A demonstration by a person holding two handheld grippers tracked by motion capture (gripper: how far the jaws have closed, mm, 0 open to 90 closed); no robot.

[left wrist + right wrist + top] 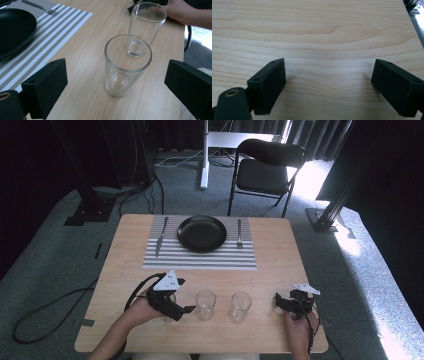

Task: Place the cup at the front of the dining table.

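- The left gripper (186,295) has its jaws spread wide with nothing gripped, lined up on the near glass (128,65), which stands upright on the worktop (280,270) in front of the gap and not yet between the pads
- In the high view that near glass (205,304) is at the near edge of the worktop, just to the right of the left gripper; the second glass (240,306) stands beside it, apart from it
- The step in hand looks like a reach to take the near glass: bring the jaws level around its lower-middle wall, one pad on each side, and centre them before closing so the glass is not nudged into its neighbour
- Close gently; clear glass is smooth and may slip or tip if squeezed high near the rim
- The right gripper (287,302) rests near the right edge, jaws wide apart over bare wood (329,50)
- Farther off, a black plate (202,233) sits on a striped mat (200,260) with a knife (161,236) to its left and a fork (239,233) to its right
- No brand, label or readable writing can be made out on anything
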